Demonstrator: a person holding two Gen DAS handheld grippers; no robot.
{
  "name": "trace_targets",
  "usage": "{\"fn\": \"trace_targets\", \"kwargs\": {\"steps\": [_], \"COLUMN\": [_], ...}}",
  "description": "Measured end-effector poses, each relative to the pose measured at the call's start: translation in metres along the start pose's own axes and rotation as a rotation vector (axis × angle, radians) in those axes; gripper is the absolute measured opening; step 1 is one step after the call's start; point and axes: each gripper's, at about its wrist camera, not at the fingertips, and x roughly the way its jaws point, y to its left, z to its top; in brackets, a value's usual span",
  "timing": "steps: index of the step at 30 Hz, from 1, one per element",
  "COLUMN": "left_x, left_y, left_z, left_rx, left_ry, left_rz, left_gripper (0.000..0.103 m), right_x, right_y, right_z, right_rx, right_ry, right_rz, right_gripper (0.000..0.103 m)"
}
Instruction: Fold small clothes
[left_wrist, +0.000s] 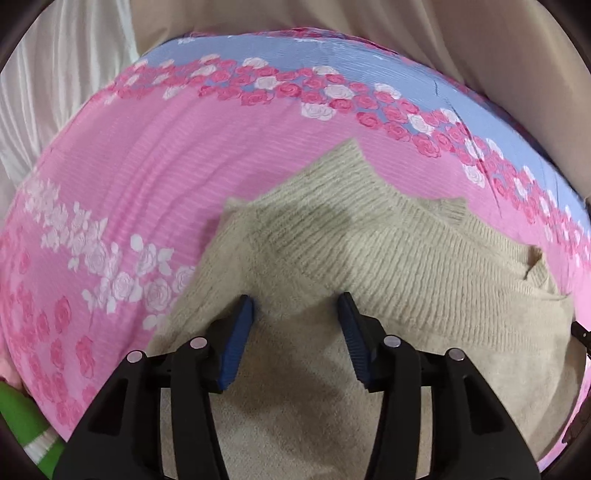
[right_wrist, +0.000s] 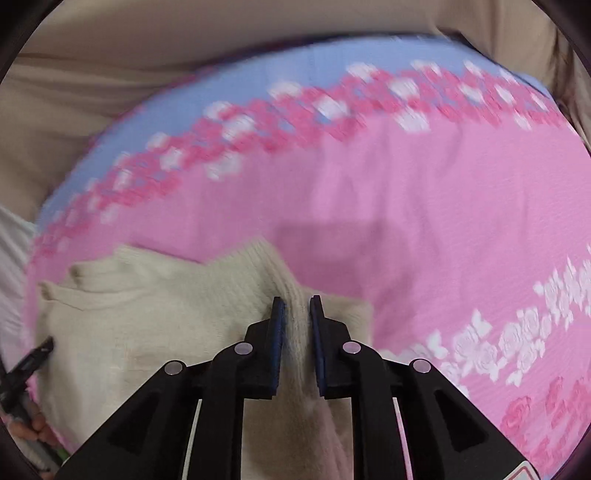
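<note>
The garment (left_wrist: 369, 258) is a small beige knitted piece with a ribbed weave running across its upper portion and a smoother, fuzzier texture lower down. In the left wrist view it occupies the lower centre and lower right of the frame, with a pointed corner reaching toward the centre and a layered edge at the right. It lies on a bed cover (left_wrist: 147, 166) printed in pink with bands of pink and white roses and a blue strip along the upper edge. Beige fabric (left_wrist: 443, 37) fills the top of the frame; white pleated cloth (left_wrist: 48, 92) sits at the upper left. A green and white item (left_wrist: 26, 424) shows at the lower left edge; what it is cannot be told.

The left gripper (left_wrist: 297, 306) points down at the garment with its blue-padded fingers (left_wrist: 242, 332) spread apart. The knit lies between and below them; the pads do not press on it.

In the right wrist view, which is blurred, the garment (right_wrist: 147, 314) lies at the lower left on the same cover (right_wrist: 443, 221). The right gripper (right_wrist: 297, 310) has its jaws drawn close together, pinching a raised ridge of the knit between the pads.

No containers are visible in either view.
</note>
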Motion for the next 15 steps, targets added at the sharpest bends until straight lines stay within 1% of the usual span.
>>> {"fn": "trace_targets", "kwargs": {"steps": [1,2,3,4,6,7,9,10,11,12,13,14,15], "left_x": [-0.007,-0.012,-0.019,-0.025,-0.033,-0.033,-0.031,-0.031,-0.032,-0.034,-0.035,-0.035,-0.032], "left_y": [0.001,0.003,0.007,0.011,0.024,0.035,0.052,0.063,0.070,0.072,0.073,0.071,0.067], "left_z": [0.000,-0.001,-0.002,-0.004,-0.011,-0.015,-0.017,-0.016,-0.012,-0.009,-0.001,0.005,0.012], "left_rx": [-0.008,-0.016,-0.025,-0.034,-0.070,-0.098,-0.153,-0.200,-0.227,-0.239,-0.240,-0.233,-0.217], "left_ry": [-0.003,-0.009,-0.017,-0.025,-0.034,-0.029,-0.023,-0.028,-0.032,-0.036,-0.046,-0.053,-0.062], "left_rz": [-0.020,-0.033,-0.041,-0.046,-0.059,-0.055,-0.065,-0.077,-0.094,-0.103,-0.108,-0.110,-0.114], "left_gripper": [0.047,0.047,0.047,0.047,0.049,0.049,0.049,0.049,0.049,0.049,0.055,0.065,0.068], "right_x": [-0.014,-0.036,-0.051,-0.061,-0.065,-0.059,-0.043,-0.037,-0.035,-0.037,-0.040,-0.043,-0.045], "right_y": [0.001,0.005,0.009,0.012,0.022,0.027,0.030,0.027,0.021,0.017,0.014,0.013,0.013], "right_z": [-0.003,-0.012,-0.020,-0.030,-0.054,-0.069,-0.093,-0.101,-0.106,-0.106,-0.106,-0.103,-0.099], "right_rx": [0.012,0.016,0.009,-0.005,-0.070,-0.116,-0.151,-0.139,-0.101,-0.068,-0.040,-0.016,-0.010], "right_ry": [-0.036,-0.086,-0.111,-0.115,-0.072,-0.033,0.026,0.047,0.055,0.046,0.036,0.031,0.025], "right_rz": [0.019,0.051,0.076,0.090,0.093,0.067,0.016,-0.001,0.004,0.024,0.044,0.068,0.079], "right_gripper": [0.015,0.017,0.018,0.018,0.019,0.019,0.019,0.019,0.019,0.019,0.020,0.024,0.025]}}
